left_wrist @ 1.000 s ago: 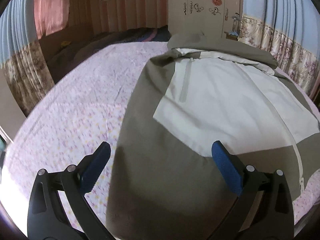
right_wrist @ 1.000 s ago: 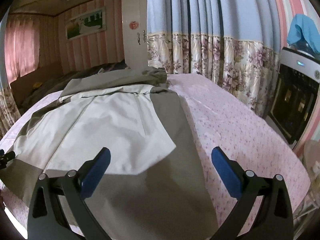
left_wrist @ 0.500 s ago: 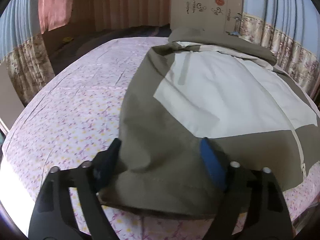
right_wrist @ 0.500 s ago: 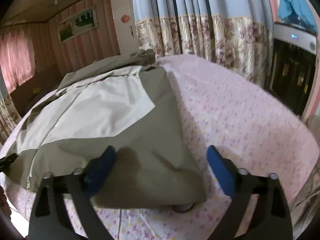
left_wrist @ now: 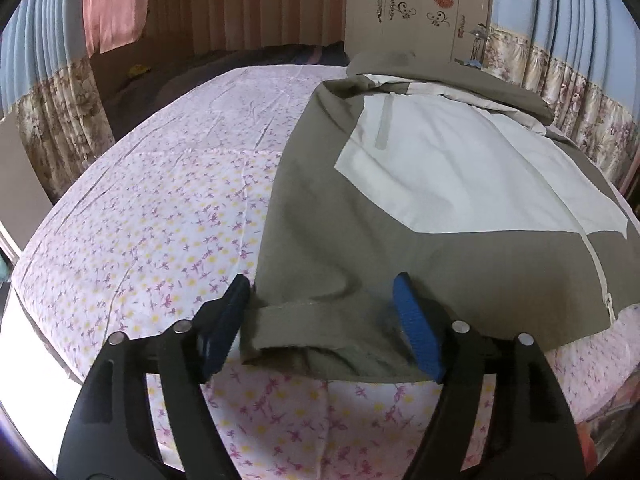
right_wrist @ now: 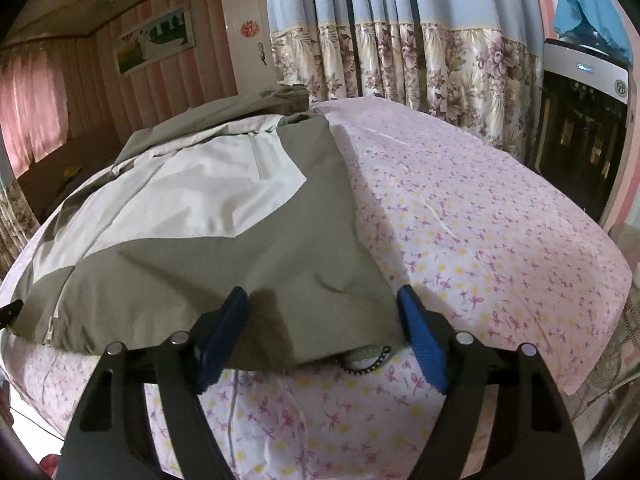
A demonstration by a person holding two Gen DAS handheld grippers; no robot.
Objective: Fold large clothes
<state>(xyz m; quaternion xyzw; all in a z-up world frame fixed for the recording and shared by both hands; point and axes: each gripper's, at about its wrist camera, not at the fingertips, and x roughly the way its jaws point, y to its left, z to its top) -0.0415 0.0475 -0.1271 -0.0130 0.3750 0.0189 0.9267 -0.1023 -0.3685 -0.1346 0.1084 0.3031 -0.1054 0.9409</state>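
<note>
Underneath, floral bedsheet (left_wrist: 160, 216); beyond, flowered curtains (right_wrist: 440, 64); jacket (left_wrist: 440, 184) atop.

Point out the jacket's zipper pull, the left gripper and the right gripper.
zipper pull (right_wrist: 47, 336): right wrist view, on the metal tab at the hem.
left gripper (left_wrist: 320, 322): left wrist view, midway between its blue fingertips.
right gripper (right_wrist: 322, 320): right wrist view, midway between its blue fingertips.

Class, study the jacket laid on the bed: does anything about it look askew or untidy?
Yes. The jacket's near hem corner is rucked and curled over between the left gripper's open jaws, and a beaded chain pokes out under the hem by the right gripper.
</note>
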